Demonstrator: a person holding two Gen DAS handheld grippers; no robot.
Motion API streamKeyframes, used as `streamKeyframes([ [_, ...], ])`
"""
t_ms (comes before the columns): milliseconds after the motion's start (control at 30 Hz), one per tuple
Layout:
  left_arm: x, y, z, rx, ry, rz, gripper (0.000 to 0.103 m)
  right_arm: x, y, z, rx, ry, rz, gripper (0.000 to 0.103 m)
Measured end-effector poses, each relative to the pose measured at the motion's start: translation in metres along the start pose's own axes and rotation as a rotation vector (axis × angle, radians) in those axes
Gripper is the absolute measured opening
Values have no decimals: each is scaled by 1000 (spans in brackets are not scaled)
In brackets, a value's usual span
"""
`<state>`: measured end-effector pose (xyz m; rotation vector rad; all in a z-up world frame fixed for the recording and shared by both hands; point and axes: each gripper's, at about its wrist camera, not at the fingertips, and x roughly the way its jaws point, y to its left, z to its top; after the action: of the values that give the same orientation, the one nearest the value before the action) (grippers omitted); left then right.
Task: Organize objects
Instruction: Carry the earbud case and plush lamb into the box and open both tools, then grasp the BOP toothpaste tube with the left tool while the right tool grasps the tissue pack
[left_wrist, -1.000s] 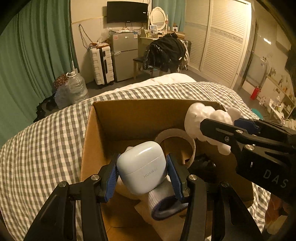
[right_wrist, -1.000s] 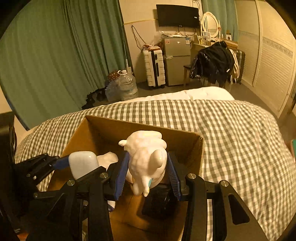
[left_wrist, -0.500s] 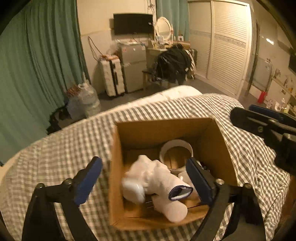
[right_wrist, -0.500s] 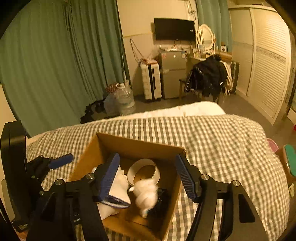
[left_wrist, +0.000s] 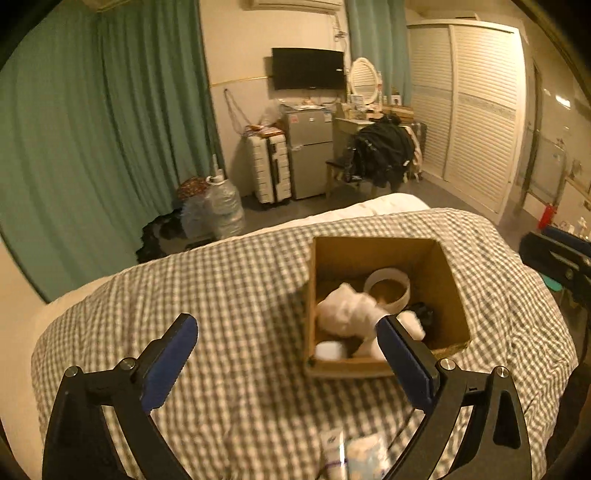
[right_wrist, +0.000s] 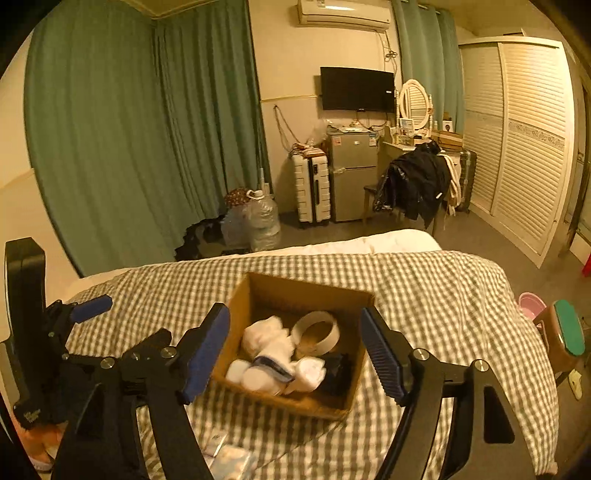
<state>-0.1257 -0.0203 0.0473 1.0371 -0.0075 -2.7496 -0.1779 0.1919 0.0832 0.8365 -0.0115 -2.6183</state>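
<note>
A brown cardboard box (left_wrist: 450, 288) (right_wrist: 295, 288) stands on the checked bed cover. In it lie a white earbud case (left_wrist: 328, 350), a white fluffy toy (left_wrist: 351, 308) (right_wrist: 266, 332), a roll of tape (left_wrist: 388, 291) (right_wrist: 317, 332), rolled socks (right_wrist: 273, 365) and something black (right_wrist: 338, 371). My left gripper (left_wrist: 291, 363) is open and empty, held above the bed to the left of the box. My right gripper (right_wrist: 295, 352) is open and empty, held above the near side of the box.
A small tube and a packet (left_wrist: 351, 456) (right_wrist: 225, 456) lie on the cover at the near edge. Beyond the bed are green curtains (right_wrist: 129, 129), a white suitcase (right_wrist: 312, 188), a small fridge (right_wrist: 349, 175), water bottles (right_wrist: 258, 221) and a chair with dark clothes (right_wrist: 417, 184).
Both grippers opened and let go: the earbud case and the white toy now lie in the box. Both grippers drew back and up from the box.
</note>
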Motion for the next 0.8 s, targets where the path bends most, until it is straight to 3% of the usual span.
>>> streamKeyframes([
  [267,5,21,-54,-59,70,38,100,7,25,-50,-21,74,24,74],
  [500,56,18,-118,-85,223,37,100,52,36,-117,-42,224,33,74],
  [633,76,9,-145,-32,304,60,100,77,36,-154,-20,315,41,74],
  [800,79,17,-159,-52,336,58,100,97,44,-183,-15,403,70,74],
])
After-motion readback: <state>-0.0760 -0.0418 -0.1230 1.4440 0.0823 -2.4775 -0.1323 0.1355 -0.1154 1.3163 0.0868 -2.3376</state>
